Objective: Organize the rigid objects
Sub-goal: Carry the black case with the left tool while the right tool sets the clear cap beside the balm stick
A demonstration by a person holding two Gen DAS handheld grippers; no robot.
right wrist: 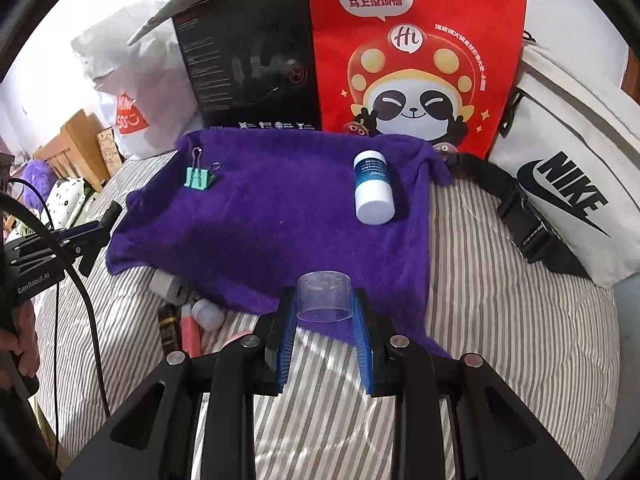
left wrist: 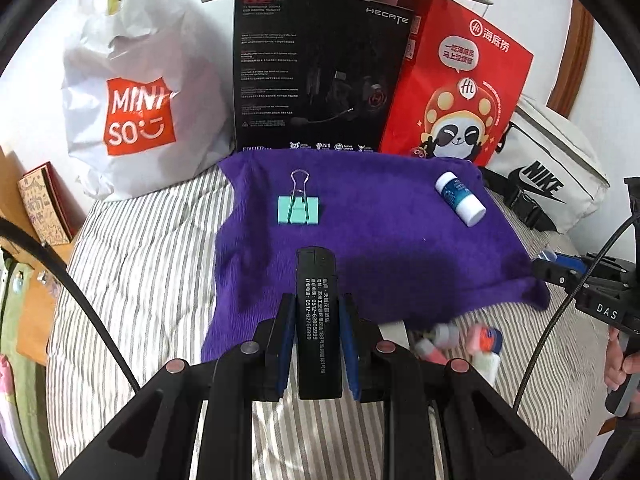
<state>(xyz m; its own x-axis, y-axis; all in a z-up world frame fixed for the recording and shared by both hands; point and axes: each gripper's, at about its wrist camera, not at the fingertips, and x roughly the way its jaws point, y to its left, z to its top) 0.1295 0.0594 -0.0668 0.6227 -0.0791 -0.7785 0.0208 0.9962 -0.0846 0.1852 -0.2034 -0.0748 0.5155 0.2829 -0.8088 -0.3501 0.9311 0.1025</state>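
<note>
My left gripper (left wrist: 316,312) is shut on a black lighter (left wrist: 318,320) with white print, held above the near edge of a purple towel (left wrist: 380,232). On the towel lie a mint-green binder clip (left wrist: 298,208) at the far left and a white bottle (left wrist: 460,198) with a blue label at the far right. My right gripper (right wrist: 325,300) is shut on a small clear plastic cup (right wrist: 324,296), mouth towards the camera, over the towel's (right wrist: 280,216) near edge. The clip (right wrist: 198,176) and bottle (right wrist: 373,186) also show in the right wrist view.
A white shopping bag (left wrist: 136,92), a black headset box (left wrist: 316,72), a red panda bag (left wrist: 456,80) and a white sling bag (left wrist: 552,168) line the back of the striped bed (left wrist: 152,264). Several small items (right wrist: 192,312) lie at the towel's near edge. A hand (right wrist: 16,332) grips the left handle.
</note>
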